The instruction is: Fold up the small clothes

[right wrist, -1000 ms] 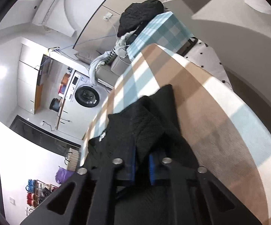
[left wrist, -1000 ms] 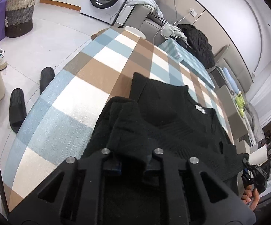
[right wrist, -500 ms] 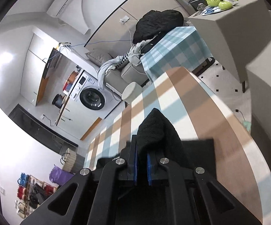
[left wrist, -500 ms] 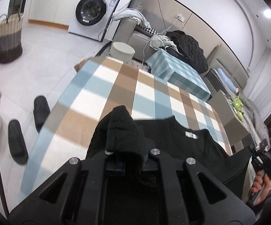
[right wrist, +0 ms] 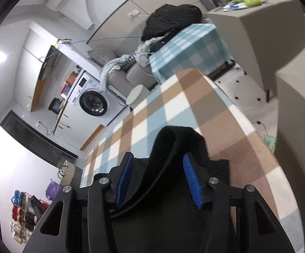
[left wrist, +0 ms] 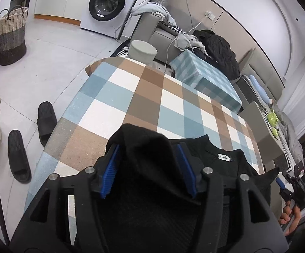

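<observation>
Black knitwear fills the lower middle of both views: a black sweater [left wrist: 222, 168] lies on the checked tabletop [left wrist: 144, 97], its neck label showing right of centre in the left wrist view. The left gripper [left wrist: 148, 166] has its jaws opening, the blue pads [left wrist: 110, 168] standing apart on either side of a raised hump of the sweater's fabric that sits between them without being squeezed. In the right wrist view the right gripper [right wrist: 158, 177] is likewise opening, its blue pads [right wrist: 191, 181] spread with a fold of the same sweater [right wrist: 179, 145] rising between them, loose rather than pinched. At the lower right edge of the left wrist view a hand [left wrist: 289, 217] grips the handle of the other tool. Beyond the tabletop, in the upper part of that view, stand a washing machine [left wrist: 110, 2], a round stool [left wrist: 144, 50] and a sofa [left wrist: 163, 35] with clothes heaped on it. A woven basket [left wrist: 10, 35] stands at the upper left, and two black slippers [left wrist: 45, 122] lie on the floor at the left.
</observation>
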A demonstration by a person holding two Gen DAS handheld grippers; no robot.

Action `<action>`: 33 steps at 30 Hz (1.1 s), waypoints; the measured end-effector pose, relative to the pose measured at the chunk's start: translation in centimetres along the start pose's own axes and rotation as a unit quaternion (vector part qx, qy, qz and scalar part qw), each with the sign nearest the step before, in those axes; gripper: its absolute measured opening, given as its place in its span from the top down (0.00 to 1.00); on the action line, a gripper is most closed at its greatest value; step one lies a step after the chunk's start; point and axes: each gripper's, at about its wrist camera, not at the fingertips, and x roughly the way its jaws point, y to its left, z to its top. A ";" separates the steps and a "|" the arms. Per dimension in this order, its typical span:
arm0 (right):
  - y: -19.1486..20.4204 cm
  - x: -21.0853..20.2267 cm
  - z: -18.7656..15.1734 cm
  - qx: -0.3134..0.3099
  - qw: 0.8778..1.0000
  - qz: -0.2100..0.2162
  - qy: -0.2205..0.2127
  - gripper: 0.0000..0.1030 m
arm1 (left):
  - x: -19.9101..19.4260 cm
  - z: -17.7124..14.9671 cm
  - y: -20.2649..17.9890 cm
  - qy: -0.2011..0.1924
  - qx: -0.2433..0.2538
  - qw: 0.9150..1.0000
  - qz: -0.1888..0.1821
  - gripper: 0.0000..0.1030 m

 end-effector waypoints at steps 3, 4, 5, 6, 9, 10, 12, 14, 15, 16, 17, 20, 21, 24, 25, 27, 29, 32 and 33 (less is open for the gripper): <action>-0.2 0.0 -0.2 -0.001 1.000 -0.003 0.014 0.52 | 0.0 0.1 0.0 0.002 0.001 1.000 -0.004 0.50; -0.3 0.5 -0.2 0.001 1.000 -0.010 0.021 0.52 | 0.1 0.0 0.0 0.005 0.001 1.000 -0.002 0.50; -0.3 0.7 -0.2 0.003 1.000 -0.010 0.026 0.52 | 0.2 -0.1 -0.1 0.009 0.001 1.000 0.000 0.50; -0.2 1.2 -0.5 0.006 0.999 -0.007 0.035 0.52 | 0.3 -0.3 -0.1 0.012 0.002 1.000 -0.003 0.50; 0.2 2.6 -1.5 0.007 0.998 0.007 0.061 0.51 | 0.5 -1.2 -0.4 0.026 0.010 1.000 -0.006 0.50; 0.4 3.2 -1.9 0.004 0.997 0.004 0.072 0.51 | 0.7 -1.7 -0.7 0.035 0.017 0.999 -0.008 0.50; 0.8 4.1 -2.5 -0.001 0.996 0.006 0.086 0.51 | 1.0 -2.5 -1.0 0.049 0.026 0.998 -0.016 0.50; 1.3 5.0 -3.1 -0.008 0.995 0.014 0.102 0.51 | 1.4 -3.1 -1.6 0.067 0.036 0.997 -0.031 0.50; 1.6 5.6 -3.4 -0.010 0.994 0.014 0.110 0.51 | 1.7 -3.3 -2.0 0.074 0.043 0.996 -0.038 0.50; 1.8 6.1 -3.6 -0.010 0.993 0.016 0.117 0.51 | 1.8 -3.5 -2.3 0.075 0.050 0.995 -0.041 0.50; 2.0 6.5 -3.6 -0.009 0.992 0.017 0.121 0.51 | 1.8 -3.6 -2.6 0.073 0.056 0.995 -0.043 0.50; 2.8 7.5 -3.5 -0.008 0.991 0.022 0.129 0.51 | 1.9 -3.4 -3.5 0.066 0.071 0.994 -0.051 0.50; 3.0 7.8 -3.2 -0.008 0.992 0.024 0.127 0.51 | 1.8 -3.1 -3.7 0.064 0.072 0.994 -0.058 0.50; 3.4 8.3 -2.1 0.001 0.993 0.040 0.112 0.49 | 1.9 -1.9 -3.8 0.046 0.066 0.994 -0.075 0.50; 3.4 8.5 -1.6 0.010 0.994 0.049 0.102 0.47 | 1.9 -1.4 -3.6 0.037 0.059 0.995 -0.075 0.49; 3.0 8.9 -0.5 0.032 0.995 0.052 0.078 0.47 | 2.1 -0.5 -3.1 0.021 0.042 0.996 -0.073 0.44; 2.7 8.9 0.4 0.037 0.998 0.031 0.051 0.47 | 2.4 0.3 -2.5 0.010 0.027 0.998 -0.058 0.44; 2.2 8.8 1.4 0.039 0.999 -0.003 0.035 0.47 | 2.6 0.9 -1.8 0.012 0.020 0.998 -0.050 0.44; 2.4 8.7 1.6 0.037 0.999 -0.001 0.037 0.47 | 2.5 0.9 -1.6 0.013 0.022 0.998 -0.048 0.44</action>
